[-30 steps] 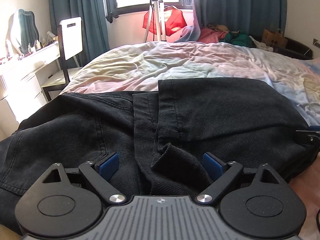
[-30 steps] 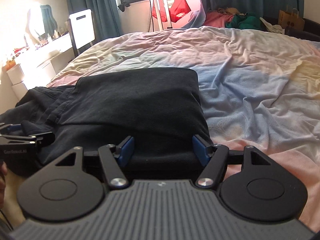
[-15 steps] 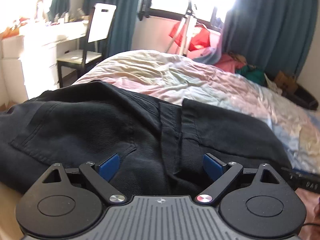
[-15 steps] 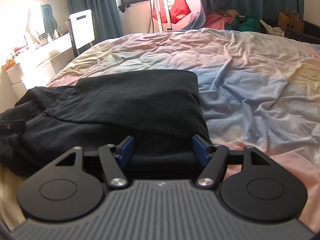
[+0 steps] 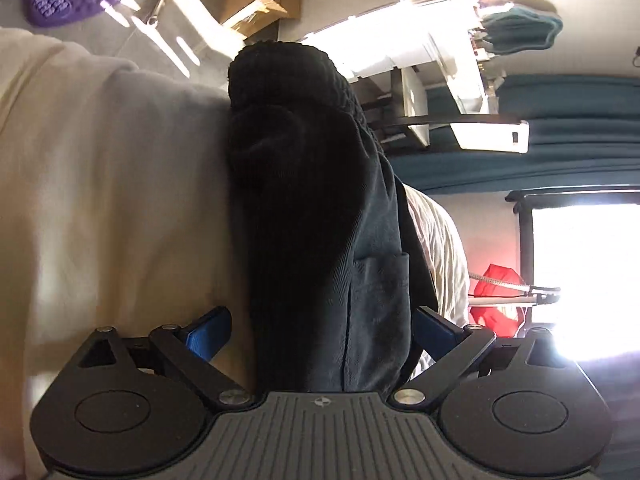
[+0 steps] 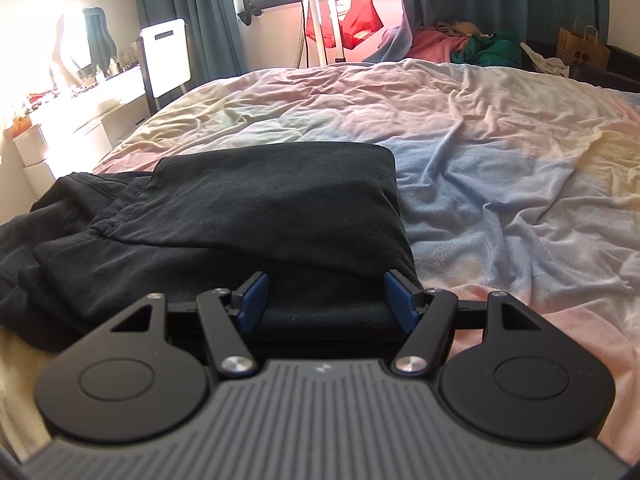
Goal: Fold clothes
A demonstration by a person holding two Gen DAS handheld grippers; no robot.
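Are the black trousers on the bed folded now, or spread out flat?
Partly folded. In the right wrist view the black trousers have one layer doubled over another, with a straight folded edge, while the left part lies bunched on the bed.

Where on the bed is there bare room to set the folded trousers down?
Bare bedsheet lies right of the black trousers, from their right edge to the far side, and beyond them towards the window. The left side is crowded with bunched trouser cloth. The far edge holds a clothes pile.
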